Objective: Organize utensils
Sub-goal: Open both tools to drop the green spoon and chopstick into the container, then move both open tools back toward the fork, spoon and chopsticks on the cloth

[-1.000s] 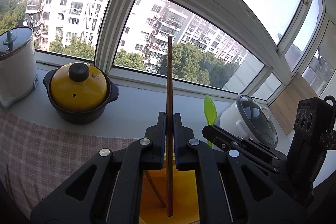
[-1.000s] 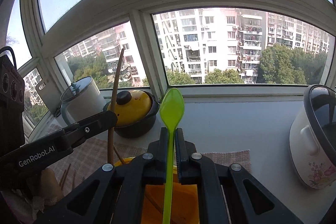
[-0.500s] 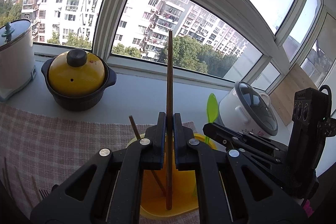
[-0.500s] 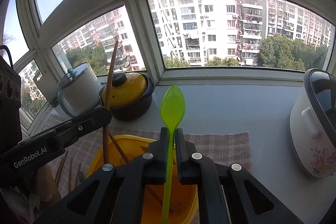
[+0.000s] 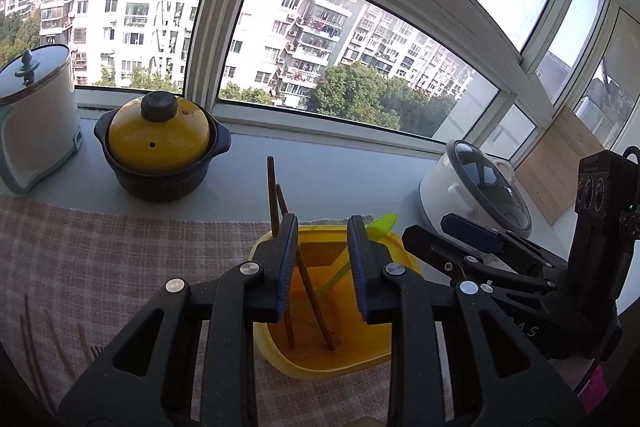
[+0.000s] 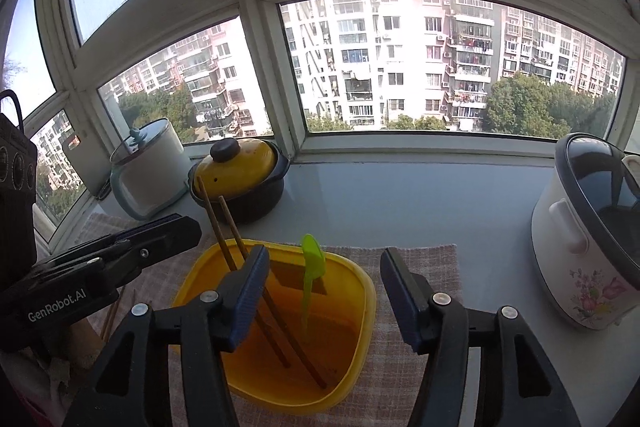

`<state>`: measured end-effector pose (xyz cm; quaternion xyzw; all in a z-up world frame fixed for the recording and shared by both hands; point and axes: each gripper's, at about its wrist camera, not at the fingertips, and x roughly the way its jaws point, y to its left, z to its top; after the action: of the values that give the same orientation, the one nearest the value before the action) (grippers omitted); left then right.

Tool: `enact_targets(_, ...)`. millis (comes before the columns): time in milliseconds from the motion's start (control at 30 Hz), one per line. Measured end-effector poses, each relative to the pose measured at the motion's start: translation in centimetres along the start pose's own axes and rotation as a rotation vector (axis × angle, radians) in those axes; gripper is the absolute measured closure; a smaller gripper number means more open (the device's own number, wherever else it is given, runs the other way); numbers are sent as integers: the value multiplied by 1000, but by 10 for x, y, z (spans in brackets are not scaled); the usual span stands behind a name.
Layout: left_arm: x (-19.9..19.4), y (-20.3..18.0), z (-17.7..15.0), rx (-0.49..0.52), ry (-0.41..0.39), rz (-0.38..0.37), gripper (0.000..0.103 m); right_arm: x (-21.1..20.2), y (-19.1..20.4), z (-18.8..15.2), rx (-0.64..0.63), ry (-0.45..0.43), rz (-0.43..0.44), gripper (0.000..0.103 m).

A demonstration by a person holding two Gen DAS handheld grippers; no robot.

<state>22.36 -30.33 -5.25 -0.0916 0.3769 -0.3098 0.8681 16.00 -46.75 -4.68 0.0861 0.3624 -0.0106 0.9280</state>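
Note:
A yellow tub (image 5: 320, 359) (image 6: 360, 283) stands on the checked cloth. Two brown chopsticks (image 5: 273, 191) (image 6: 216, 223) lean inside it against its left rim. A green spoon (image 5: 382, 223) (image 6: 311, 267) stands in it at the far side. My left gripper (image 5: 322, 259) is open and empty just above the tub. My right gripper (image 6: 324, 291) is open and empty above the tub; it also shows in the left wrist view (image 5: 472, 239) at the right.
A yellow-lidded black pot (image 5: 160, 143) (image 6: 240, 175) and a white kettle (image 5: 32, 115) (image 6: 148, 167) stand on the sill at the left. A white rice cooker (image 5: 476, 187) (image 6: 588, 235) stands at the right. Several loose sticks (image 5: 36, 339) lie on the cloth (image 5: 100, 259) at the left.
Both grippers opened. The chopstick dropped into the tub beside the other one, and the green spoon dropped in too. Both cameras tilted down towards the tub.

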Motion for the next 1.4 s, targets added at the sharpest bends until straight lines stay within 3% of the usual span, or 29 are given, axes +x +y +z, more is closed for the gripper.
enact_targets(167, -12, 2, -6, -5, -4, 10, 78, -12, 0, -2, 10, -24, -17, 23)
enact_targets(667, -46, 8, -26, -2, 6, 18, 78, -49, 6, -17, 55, -57, -53, 11)
enact_targets(767, -53, 11, -30, -2, 7, 18, 67, -54, 7, -21, 65, -58, -59, 6)
enact_targets(833, -59, 14, -33, 0, 10, 18, 67, -58, 9, -24, 74, -65, -61, 3)
enact_targets(967, -71, 21, -40, -2, 21, 8, 67, -67, 17, -32, 87, -68, -76, 3)
enact_targets(1067, -82, 27, -46, 6, 25, 3, 59, -73, 26, -39, 91, -73, -86, 0)
enact_targets(1400, -114, 63, -67, 5, 60, 33, 59, -87, 63, -60, 96, -81, -118, 0)
